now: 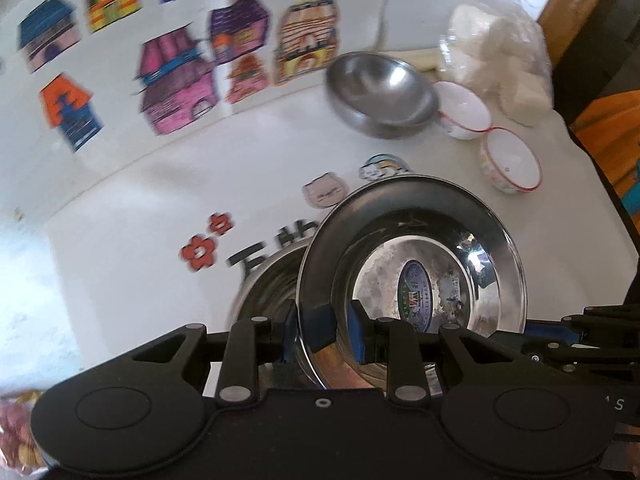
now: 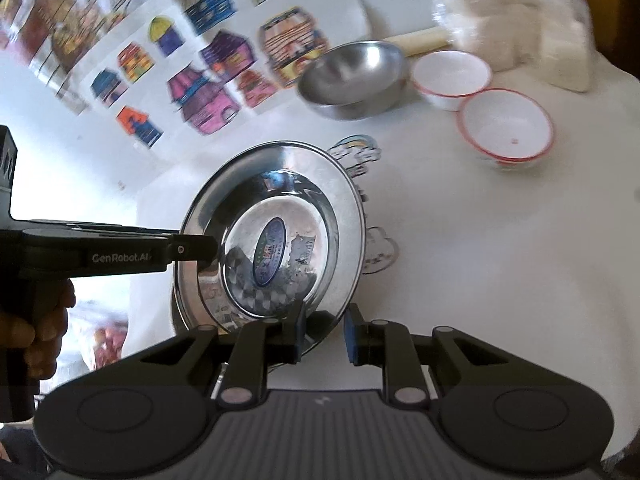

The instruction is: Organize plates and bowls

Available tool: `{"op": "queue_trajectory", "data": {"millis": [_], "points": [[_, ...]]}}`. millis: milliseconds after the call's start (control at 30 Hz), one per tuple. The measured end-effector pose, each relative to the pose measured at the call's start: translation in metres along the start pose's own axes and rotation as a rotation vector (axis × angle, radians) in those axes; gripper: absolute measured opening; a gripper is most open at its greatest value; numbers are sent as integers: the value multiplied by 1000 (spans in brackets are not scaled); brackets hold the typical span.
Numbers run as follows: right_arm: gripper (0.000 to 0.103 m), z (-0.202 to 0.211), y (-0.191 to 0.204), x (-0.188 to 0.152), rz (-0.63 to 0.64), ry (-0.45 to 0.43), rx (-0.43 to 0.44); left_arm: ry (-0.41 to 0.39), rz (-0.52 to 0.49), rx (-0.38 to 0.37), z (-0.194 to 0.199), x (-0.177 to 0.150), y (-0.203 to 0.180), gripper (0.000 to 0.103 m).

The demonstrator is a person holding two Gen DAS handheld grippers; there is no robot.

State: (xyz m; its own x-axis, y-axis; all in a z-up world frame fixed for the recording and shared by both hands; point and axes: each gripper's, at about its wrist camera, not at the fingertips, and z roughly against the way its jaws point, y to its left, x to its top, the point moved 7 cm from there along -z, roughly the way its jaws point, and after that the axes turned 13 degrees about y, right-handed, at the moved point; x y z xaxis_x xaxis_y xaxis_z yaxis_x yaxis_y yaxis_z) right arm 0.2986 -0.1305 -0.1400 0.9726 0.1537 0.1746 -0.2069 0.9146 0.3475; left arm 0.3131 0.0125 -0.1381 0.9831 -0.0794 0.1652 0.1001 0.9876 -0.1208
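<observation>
Above the white bench [image 2: 480,260], a shiny steel plate [image 2: 276,236] with an oval label in its well is carried tilted, gripped at two places on its rim: the left claw [image 1: 328,326] pinches the rim edge-on between its blue pads, and from the right wrist view that same claw [image 2: 200,250] comes in from the side with a hand [image 2: 44,328] on its grip, biting the plate's left rim. The right claw [image 2: 325,330] sits at the plate's near rim; one pad seems pressed on the edge, yet a gap shows between the pads, so I cannot tell whether it truly grips or only steadies. Two holds on opposite sides probably keep the slippery, wide plate from swinging while it travels, which suits stacking it onto its like. Under the held plate the left wrist view shows a second steel plate [image 1: 268,284], blurred, and likely the place for this one or its former partner. Farther back a deep steel bowl [image 2: 352,76] sits near the wall, and beside it two white bowls with red rims: one [image 2: 452,76] just next to the steel bowl, the other [image 2: 506,128] nearer, the pair touching or nearly so. Count, then: two plates, three bowls. A clear bag of white lumps [image 2: 516,16] stands behind the bowls, and cartoon stickers [image 2: 360,152] lie on the bench.
</observation>
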Motion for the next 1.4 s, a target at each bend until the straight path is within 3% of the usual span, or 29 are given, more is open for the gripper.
{"op": "queue_trajectory", "data": {"millis": [433,1400], "points": [[23,-30,30,3,83,95,-2,47,71,36,-8,-21,35,29],[24,-40,34,2,133,132,7,81,115,102,-19,-28,35,34]]}}
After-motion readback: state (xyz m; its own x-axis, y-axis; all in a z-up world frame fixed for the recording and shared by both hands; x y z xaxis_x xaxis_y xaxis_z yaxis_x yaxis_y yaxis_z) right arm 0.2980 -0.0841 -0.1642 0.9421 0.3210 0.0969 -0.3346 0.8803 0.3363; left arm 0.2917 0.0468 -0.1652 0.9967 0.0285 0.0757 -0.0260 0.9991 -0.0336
